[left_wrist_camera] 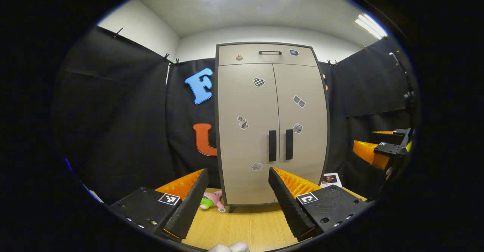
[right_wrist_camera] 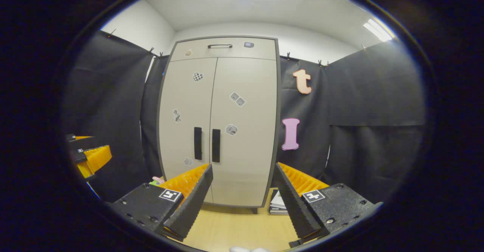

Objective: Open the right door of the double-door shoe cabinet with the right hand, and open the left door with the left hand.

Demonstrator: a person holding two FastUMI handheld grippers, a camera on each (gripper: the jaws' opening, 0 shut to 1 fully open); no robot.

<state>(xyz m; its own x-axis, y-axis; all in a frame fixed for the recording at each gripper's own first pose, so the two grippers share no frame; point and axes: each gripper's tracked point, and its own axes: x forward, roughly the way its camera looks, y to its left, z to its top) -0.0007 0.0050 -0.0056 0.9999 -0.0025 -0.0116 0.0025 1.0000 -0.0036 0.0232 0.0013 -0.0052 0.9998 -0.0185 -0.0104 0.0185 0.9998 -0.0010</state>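
Observation:
The beige shoe cabinet stands straight ahead with both doors shut. Two dark vertical handles sit side by side at the middle seam: the left door handle and the right door handle. My left gripper is open, well short of the cabinet, its fingers framing the lower left door. In the right gripper view the same cabinet shows its left handle and right handle. My right gripper is open too, some way back, below the right door.
A drawer with a dark handle tops the cabinet. A pink and green plush toy lies on the wooden floor at the cabinet's left foot. Booklets lie at its right foot. Black cloth walls close both sides.

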